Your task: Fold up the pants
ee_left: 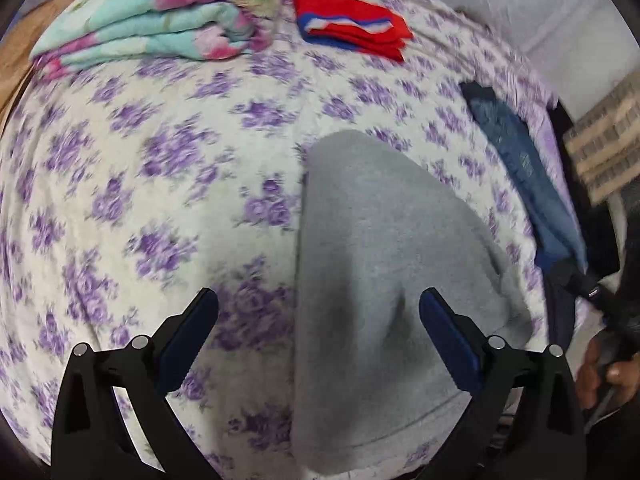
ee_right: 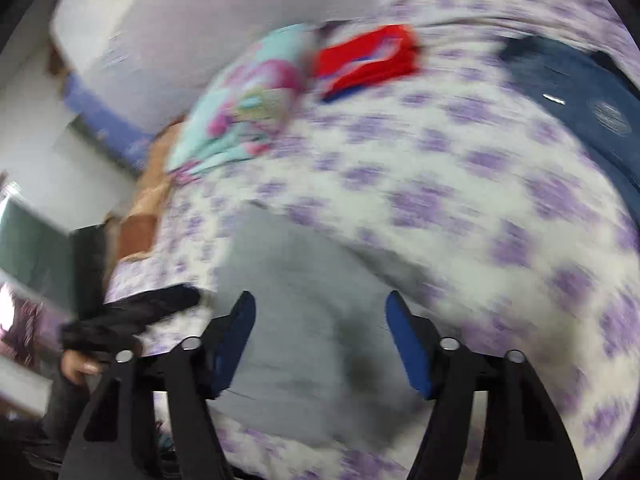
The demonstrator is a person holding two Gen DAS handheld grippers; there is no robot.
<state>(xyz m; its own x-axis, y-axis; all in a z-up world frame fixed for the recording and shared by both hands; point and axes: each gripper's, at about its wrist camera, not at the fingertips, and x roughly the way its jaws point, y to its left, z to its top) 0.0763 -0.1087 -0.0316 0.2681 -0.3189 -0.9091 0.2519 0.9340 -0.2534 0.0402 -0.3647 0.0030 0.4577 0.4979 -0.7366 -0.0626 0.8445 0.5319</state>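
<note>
The grey pants lie folded on the bed, a narrow shape running away from me. My left gripper is open and empty, above the pants' left edge, with its right finger over the grey cloth. In the right wrist view, which is blurred, the grey pants lie below my right gripper, which is open and empty above them.
The bed has a white sheet with purple flowers. A folded floral blanket and a folded red garment lie at the far side. Blue jeans lie at the right edge. A hand holding the other gripper shows at the right.
</note>
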